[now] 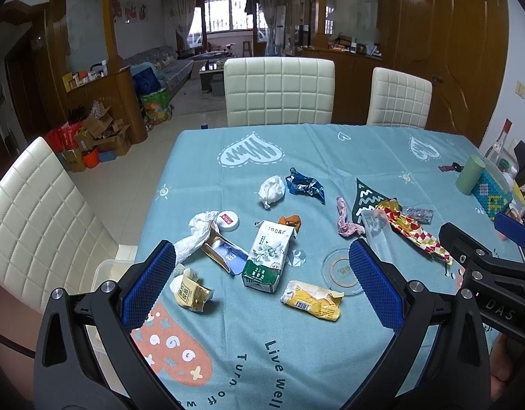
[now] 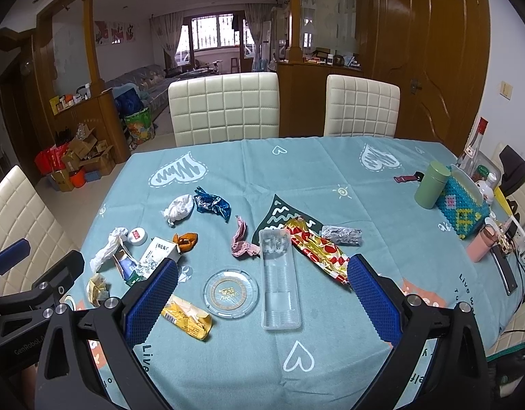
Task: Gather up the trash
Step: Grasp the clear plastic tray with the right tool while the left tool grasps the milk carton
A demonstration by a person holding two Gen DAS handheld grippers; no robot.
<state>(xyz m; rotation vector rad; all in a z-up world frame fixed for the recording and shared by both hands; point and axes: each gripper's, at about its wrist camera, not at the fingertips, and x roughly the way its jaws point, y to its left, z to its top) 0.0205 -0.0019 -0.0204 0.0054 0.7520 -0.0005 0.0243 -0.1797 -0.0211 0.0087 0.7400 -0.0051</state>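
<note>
Both grippers hover above the near edge of the tabletop (image 2: 331, 177), which is covered by a teal cloth printed with hearts. The left gripper (image 1: 262, 283) has its blue-padded fingers (image 1: 149, 287) spread wide with nothing between them, and the right gripper (image 2: 262, 302) is likewise wide apart and holds nothing. The trash lies scattered across the middle and left of the cloth. A green-and-white milk carton (image 1: 266, 256) lies on its side, with a torn yellow wrapper (image 1: 312, 299) just beside it toward the near edge and a small crumpled yellow packet (image 1: 190, 292) near the left finger. Beyond the carton sit a white round lid (image 1: 228, 220), a crumpled white tissue (image 1: 199, 234) touching a blue-and-gold pack (image 1: 225, 254), and an orange peel (image 1: 290, 221). Farther back, a white paper ball (image 1: 272, 189) rests just beside a crushed blue foil wrapper (image 1: 305, 186). Toward the right lie a pink scrap (image 2: 242, 244), a clear plastic tray (image 2: 279, 280), a long red-and-gold wrapper (image 2: 317, 251) and a silver blister pack (image 2: 341, 235). A round glass ashtray (image 2: 231, 293) sits between the yellow wrapper and the tray. Well apart at the right edge stand a green cup (image 2: 431, 184) and a beaded box (image 2: 462, 210).
</note>
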